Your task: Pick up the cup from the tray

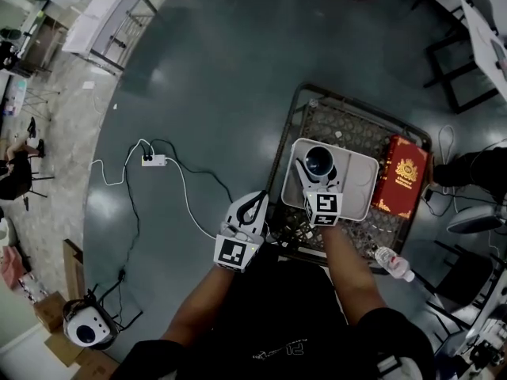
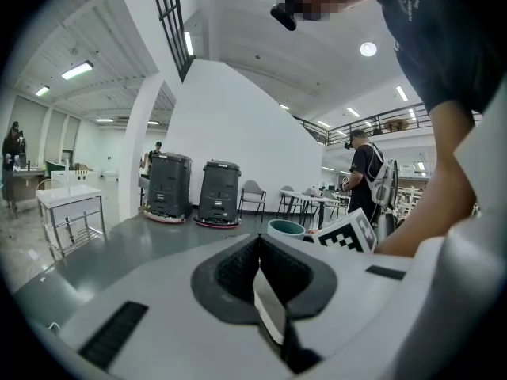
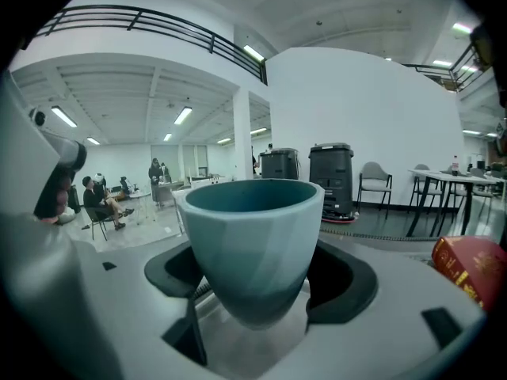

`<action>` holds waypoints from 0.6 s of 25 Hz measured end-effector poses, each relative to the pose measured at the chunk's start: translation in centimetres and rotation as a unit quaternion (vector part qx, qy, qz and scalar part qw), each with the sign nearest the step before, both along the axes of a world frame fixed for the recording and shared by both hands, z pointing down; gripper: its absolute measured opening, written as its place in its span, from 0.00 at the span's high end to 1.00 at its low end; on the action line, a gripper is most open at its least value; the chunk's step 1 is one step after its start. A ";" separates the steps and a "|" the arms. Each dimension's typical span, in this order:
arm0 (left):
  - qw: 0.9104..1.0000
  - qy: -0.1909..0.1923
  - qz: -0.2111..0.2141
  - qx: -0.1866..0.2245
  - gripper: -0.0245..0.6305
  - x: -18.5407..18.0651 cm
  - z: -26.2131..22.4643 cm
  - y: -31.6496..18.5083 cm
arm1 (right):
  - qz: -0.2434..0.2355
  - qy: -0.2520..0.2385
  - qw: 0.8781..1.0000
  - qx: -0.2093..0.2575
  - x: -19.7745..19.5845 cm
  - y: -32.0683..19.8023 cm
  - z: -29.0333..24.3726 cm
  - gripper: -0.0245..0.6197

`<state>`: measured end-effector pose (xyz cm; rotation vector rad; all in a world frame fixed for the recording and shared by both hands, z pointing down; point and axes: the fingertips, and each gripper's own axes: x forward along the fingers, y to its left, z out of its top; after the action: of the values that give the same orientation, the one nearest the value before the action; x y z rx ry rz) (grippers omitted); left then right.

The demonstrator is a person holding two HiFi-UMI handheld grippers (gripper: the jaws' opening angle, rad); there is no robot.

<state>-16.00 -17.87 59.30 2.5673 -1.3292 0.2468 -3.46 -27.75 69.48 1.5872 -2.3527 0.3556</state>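
Nearest the person, just off the tray's (image 1: 360,172) near-left corner and outside the wire table (image 1: 405,228), the left gripper (image 1: 255,206) hangs over the floor. In its own view its jaws are pressed together with nothing between them.

The right gripper (image 1: 318,176) reaches over the near edge of the tray with its marker cube (image 1: 323,207) uppermost. In the right gripper view its jaws are spread to the cup's width, and the dark pads (image 3: 176,269) sit against both sides of the teal cup (image 3: 253,240), gripping it upright. The cup (image 1: 319,159) is above the left half of the tray. Whether its base rests on the tray cannot be told.

The white tray lies on the wire table, roughly at its middle. Just right of the tray, a red box (image 1: 402,176) lies flat on the same table. A plastic bottle (image 1: 394,264) lies past the table's near-right corner.

Well to the left of the tray, a power strip (image 1: 154,160) sits on the grey floor with white and black cables running from it.

Far beyond the tray, the right gripper view shows two dark bins (image 3: 333,176) against a white wall and a chair (image 3: 374,184) beside them.
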 end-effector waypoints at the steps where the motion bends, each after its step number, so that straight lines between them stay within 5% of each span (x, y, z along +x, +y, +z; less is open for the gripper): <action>1: 1.000 0.000 0.002 -0.003 0.95 0.2 0.1 0.0 | 0.001 -0.002 1.000 0.005 0.1 0.2 -0.8 0.38; 15: 0.998 0.027 0.047 0.007 0.95 5.6 -2.2 -2.3 | -0.005 -0.026 0.995 0.092 3.4 6.8 -12.2 0.38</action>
<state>-10.42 -20.13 57.07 2.6329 -1.1967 0.1854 -0.09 -20.93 57.27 1.6645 -2.4947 0.1832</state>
